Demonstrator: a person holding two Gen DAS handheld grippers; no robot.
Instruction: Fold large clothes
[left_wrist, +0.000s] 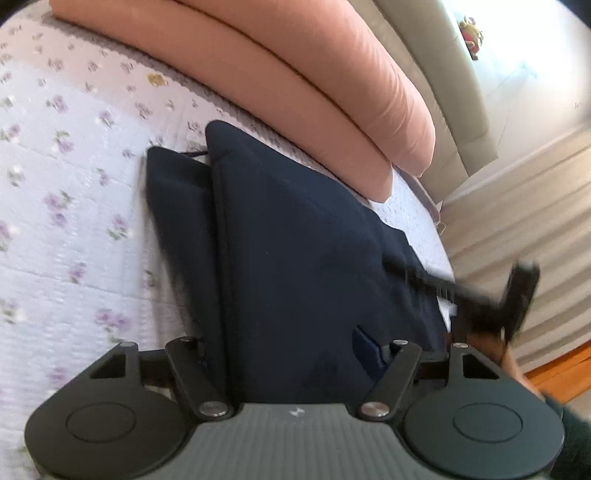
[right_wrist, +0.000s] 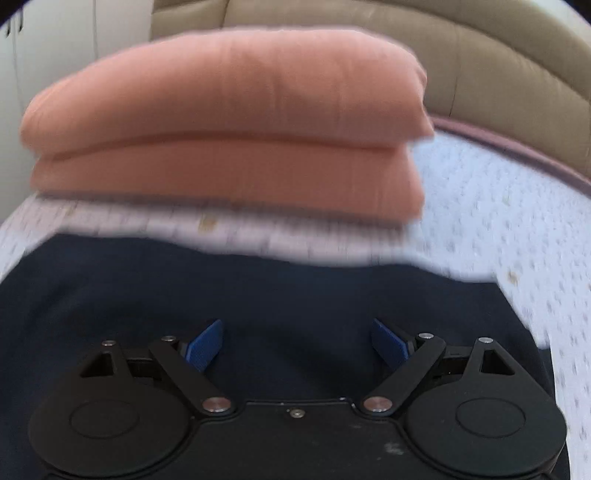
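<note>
**Navy garment lying under both grippers**

A folded navy-blue fabric garment (left_wrist: 295, 240) is lying on the lilac floral quilted bedspread (left_wrist: 74, 184), directly beneath the left gripper (left_wrist: 291, 350). The right gripper (right_wrist: 297, 341) is hovering above it, blue pads spread, gripping nothing. Whether the left is pinching cloth I cannot tell. Stacked salmon-pink cushions (right_wrist: 229, 122) are sitting beyond.

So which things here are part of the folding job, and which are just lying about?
Part of the job:
- navy garment, lying partly folded on the bed
- left gripper, low over the garment
- right gripper, jaws open above the garment

Just lying about:
- two stacked pink pillows
- floral bedspread
- beige padded headboard
- soft toy far off
</note>
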